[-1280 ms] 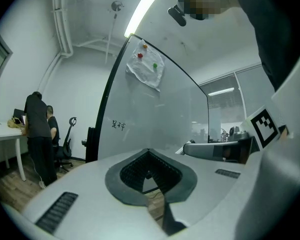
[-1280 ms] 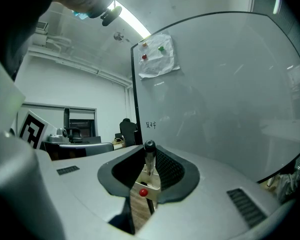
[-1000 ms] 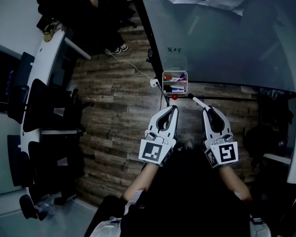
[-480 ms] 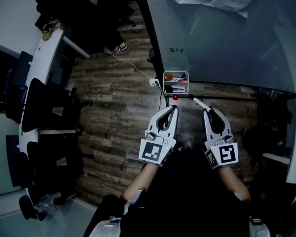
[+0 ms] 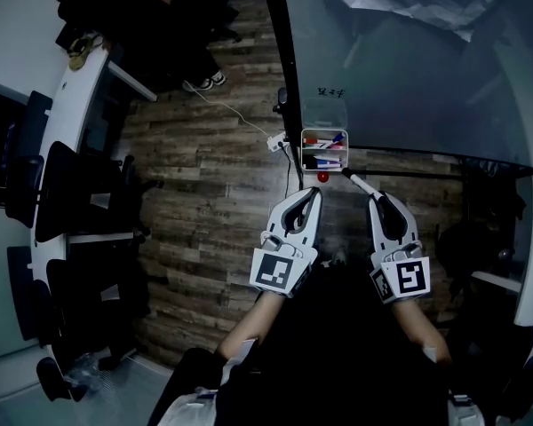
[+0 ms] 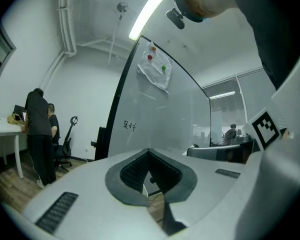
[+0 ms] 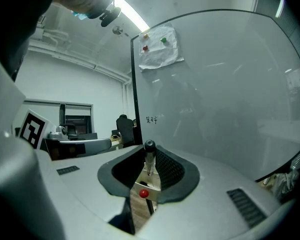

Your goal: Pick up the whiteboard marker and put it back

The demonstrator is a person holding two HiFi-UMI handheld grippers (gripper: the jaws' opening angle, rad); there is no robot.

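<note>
A white whiteboard marker [image 5: 358, 185] with a black cap [image 7: 149, 146] sticks out forward from my right gripper [image 5: 377, 201], which is shut on its barrel [image 7: 149, 160]. The marker points toward a small white holder box [image 5: 320, 150] fixed at the whiteboard's lower left corner, with several coloured markers in it. A red round knob [image 5: 322, 177] sits just below the box, also seen past the jaws as the red knob [image 7: 144, 193]. My left gripper [image 5: 314, 194] hangs beside the right one, shut with nothing between its jaws [image 6: 149, 154].
The large glass whiteboard [image 5: 417, 69] on a black frame [image 5: 289, 78] fills the upper right, with small handwriting [image 5: 330, 91] on it. A white cable and plug [image 5: 274, 144] lie on the wooden floor. Desks and chairs [image 5: 67, 193] stand left; people [image 5: 133, 7] are at the far back.
The view has shifted slightly toward the whiteboard, so the holder box sits a little more to the right. Both grippers keep their pose, the marker still held.
</note>
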